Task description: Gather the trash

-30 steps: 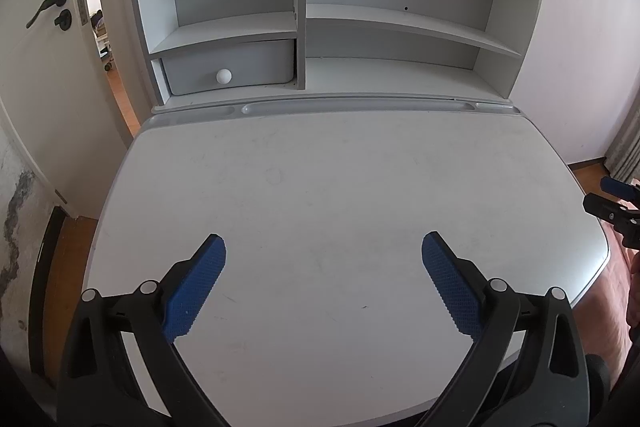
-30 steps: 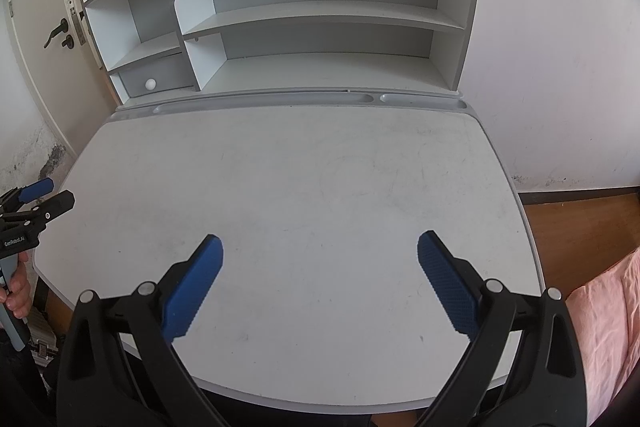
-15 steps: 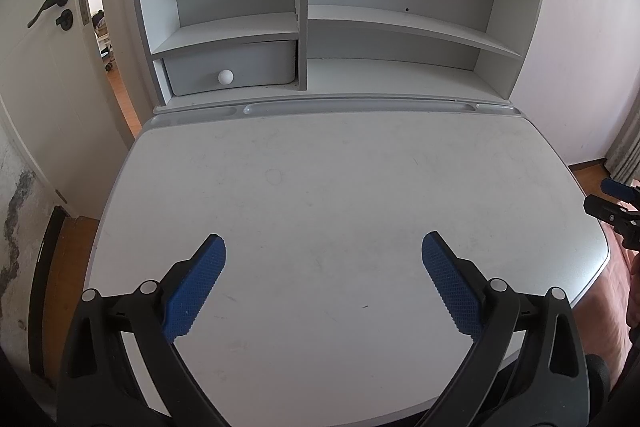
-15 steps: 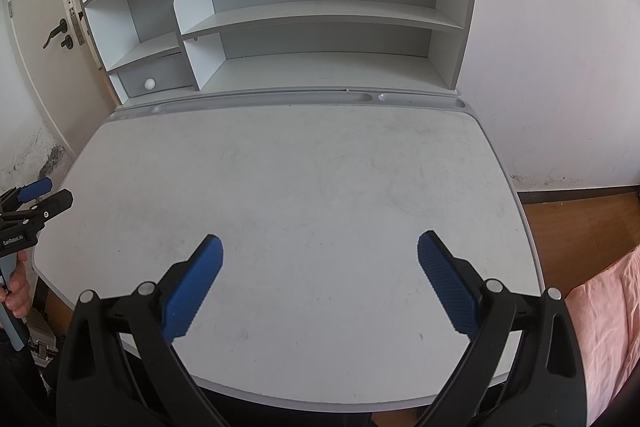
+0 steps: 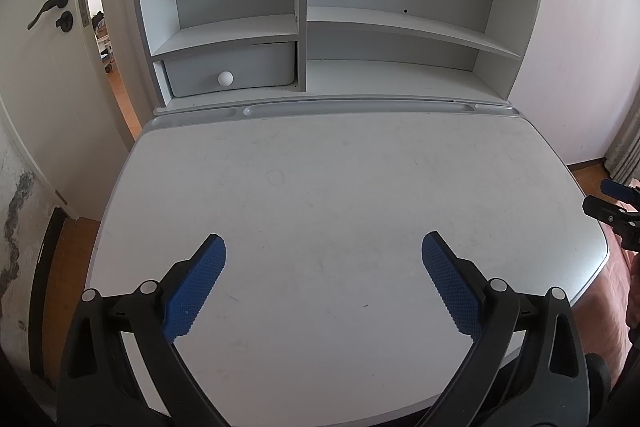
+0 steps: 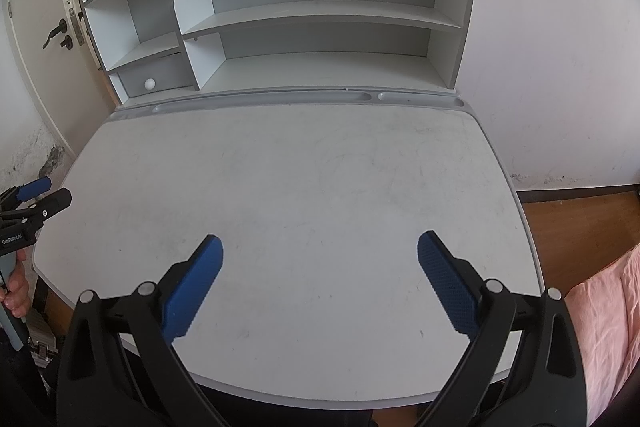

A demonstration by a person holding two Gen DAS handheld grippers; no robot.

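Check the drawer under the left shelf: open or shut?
Shut: the drawer front sits level with the shelf edge, showing no gap.

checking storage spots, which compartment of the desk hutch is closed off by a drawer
The lower-left compartment: a grey drawer with a round white knob fills it, under the short left shelf. The other hutch compartments are open-fronted.

**White desk, white room, wood floor**

Scuffed white desk (image 5: 340, 195) with a grey hutch (image 5: 320, 27) along its back edge, star cutout and little drawer (image 5: 230, 69) included. White walls (image 6: 552, 47), door (image 5: 44, 67) ajar at left, stained plaster low down. Pink bedding (image 6: 608, 315) off the desk's right corner.
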